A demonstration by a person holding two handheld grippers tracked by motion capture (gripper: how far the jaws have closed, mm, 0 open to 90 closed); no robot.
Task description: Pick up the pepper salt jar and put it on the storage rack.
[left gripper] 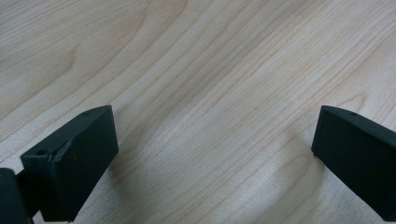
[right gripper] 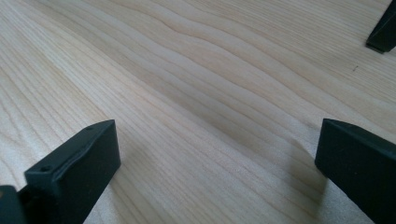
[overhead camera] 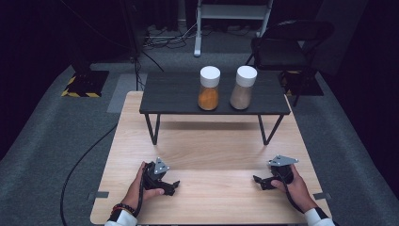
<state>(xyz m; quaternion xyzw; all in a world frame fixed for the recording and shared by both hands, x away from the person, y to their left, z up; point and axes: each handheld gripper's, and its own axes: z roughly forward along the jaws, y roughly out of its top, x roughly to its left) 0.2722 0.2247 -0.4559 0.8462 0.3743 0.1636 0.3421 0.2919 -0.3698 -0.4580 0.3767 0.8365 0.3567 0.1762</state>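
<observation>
While both hands rest low on the light wooden surface [overhead camera: 207, 150] near its front edge, the left gripper [overhead camera: 170, 186] sits toward the front left corner and the right gripper [overhead camera: 261, 181] toward the front right corner, well apart. Fingers of each: spread wide, nothing between them, bare wood beneath. Black raised shelf [overhead camera: 174, 94] along the far edge carries two white-capped jars side by side: orange-filled jar [overhead camera: 209, 88], tan-filled jar [overhead camera: 243, 88], both upright.
</observation>
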